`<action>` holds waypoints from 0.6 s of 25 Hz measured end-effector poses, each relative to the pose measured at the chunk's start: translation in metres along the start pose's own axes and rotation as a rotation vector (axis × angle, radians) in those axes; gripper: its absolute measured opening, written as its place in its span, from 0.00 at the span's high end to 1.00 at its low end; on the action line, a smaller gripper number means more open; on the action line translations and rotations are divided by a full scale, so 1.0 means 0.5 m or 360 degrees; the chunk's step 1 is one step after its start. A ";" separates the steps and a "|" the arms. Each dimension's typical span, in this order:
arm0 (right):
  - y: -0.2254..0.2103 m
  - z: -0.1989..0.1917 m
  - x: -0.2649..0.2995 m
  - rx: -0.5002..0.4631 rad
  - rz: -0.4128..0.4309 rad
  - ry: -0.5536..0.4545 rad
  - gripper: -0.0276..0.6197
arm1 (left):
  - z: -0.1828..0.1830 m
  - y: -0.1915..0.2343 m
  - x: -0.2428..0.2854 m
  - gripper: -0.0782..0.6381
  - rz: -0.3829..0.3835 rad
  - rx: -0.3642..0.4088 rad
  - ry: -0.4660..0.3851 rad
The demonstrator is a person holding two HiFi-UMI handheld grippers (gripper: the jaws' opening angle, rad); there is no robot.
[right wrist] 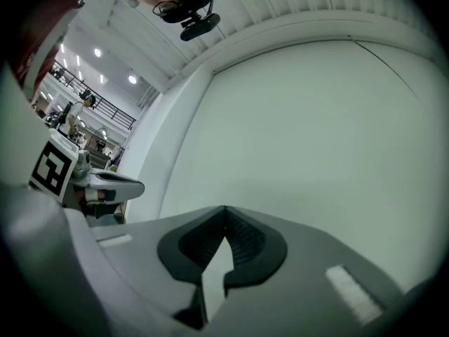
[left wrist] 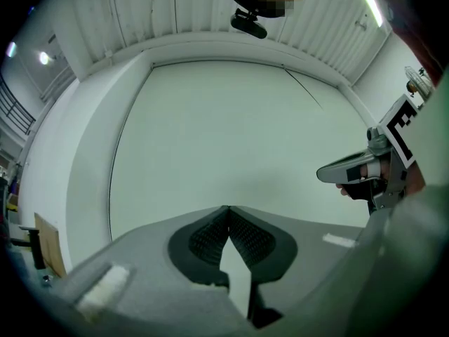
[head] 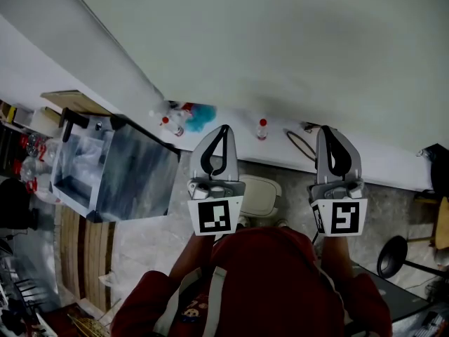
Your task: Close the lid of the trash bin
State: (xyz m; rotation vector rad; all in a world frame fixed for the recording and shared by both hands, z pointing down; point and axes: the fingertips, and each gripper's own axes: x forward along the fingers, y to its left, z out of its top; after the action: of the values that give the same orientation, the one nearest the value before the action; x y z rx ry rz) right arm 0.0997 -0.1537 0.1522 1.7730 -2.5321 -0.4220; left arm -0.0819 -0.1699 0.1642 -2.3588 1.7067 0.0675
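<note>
In the head view a cream trash bin [head: 261,195] stands on the floor by the wall, low between my two grippers, and its lid looks flat on top. My left gripper [head: 224,128] is held up in front of me, shut, with nothing between its fingers; in its own view the ribbed pads [left wrist: 242,234] meet against the bare white wall. My right gripper [head: 327,128] is beside it at the same height, shut and empty as well, its pads [right wrist: 242,234] touching. Each gripper view shows the other gripper at its edge: right gripper [left wrist: 351,170], left gripper [right wrist: 105,184].
A glass-and-metal cabinet [head: 116,170] stands at the left with a wooden board [head: 74,102] behind it. Small bottles [head: 168,123] and a blue object [head: 200,116] sit along the white wall's base. A cable loop [head: 302,144] lies there too. A black round stand base [head: 391,256] is at the right.
</note>
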 end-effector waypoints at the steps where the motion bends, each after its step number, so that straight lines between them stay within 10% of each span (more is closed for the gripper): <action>1: -0.002 -0.002 -0.001 0.0002 -0.0002 0.0004 0.96 | -0.001 -0.001 0.000 0.88 0.0000 0.0005 0.0006; 15: -0.006 -0.013 -0.019 -0.0050 0.0018 0.0044 0.96 | 0.012 -0.010 -0.012 0.88 0.0017 0.0006 0.0021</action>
State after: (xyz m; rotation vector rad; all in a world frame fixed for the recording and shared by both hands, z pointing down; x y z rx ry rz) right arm 0.1068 -0.1473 0.1592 1.7405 -2.5013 -0.4315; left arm -0.0786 -0.1617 0.1601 -2.3525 1.7239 0.0504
